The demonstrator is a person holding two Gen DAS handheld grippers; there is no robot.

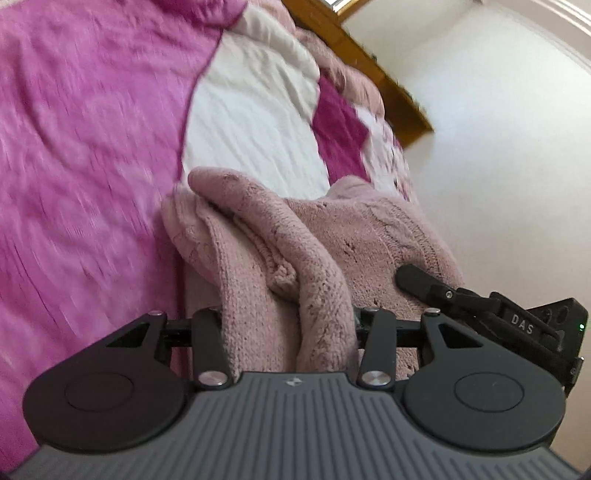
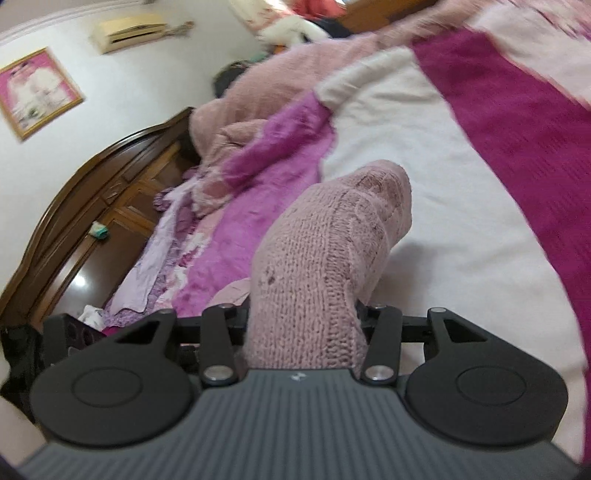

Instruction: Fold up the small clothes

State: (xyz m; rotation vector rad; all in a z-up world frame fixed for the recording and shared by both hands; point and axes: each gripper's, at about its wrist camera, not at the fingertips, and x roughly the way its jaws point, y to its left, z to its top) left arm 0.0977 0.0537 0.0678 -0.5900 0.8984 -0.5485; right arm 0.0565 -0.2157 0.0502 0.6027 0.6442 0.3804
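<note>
I hold the soft, floppy pink knit garment (image 1: 295, 258) clamped in both left gripper (image 1: 291, 332) and right gripper (image 2: 303, 325), bunched at twelve o'clock, best gripped along its edges.

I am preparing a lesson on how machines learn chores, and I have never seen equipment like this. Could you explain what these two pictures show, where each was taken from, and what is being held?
There is no robot here. A person holds a hand-held gripper in each hand, and each gripper carries a camera that looks forward along its two fingers. The wide lens bends the room.

One picture comes from the left gripper, the other from the right gripper. The black and grey parts at the bottom of each picture are the gripper's own body.

Both are closed on a pink knitted garment, bunched up and lifted. In the left view the right gripper appears at the side, pinching the same knit.

Below lies a bed covered by a pink and white blanket. The right view also shows a wooden headboard, a framed picture and an air conditioner on the wall.
</note>
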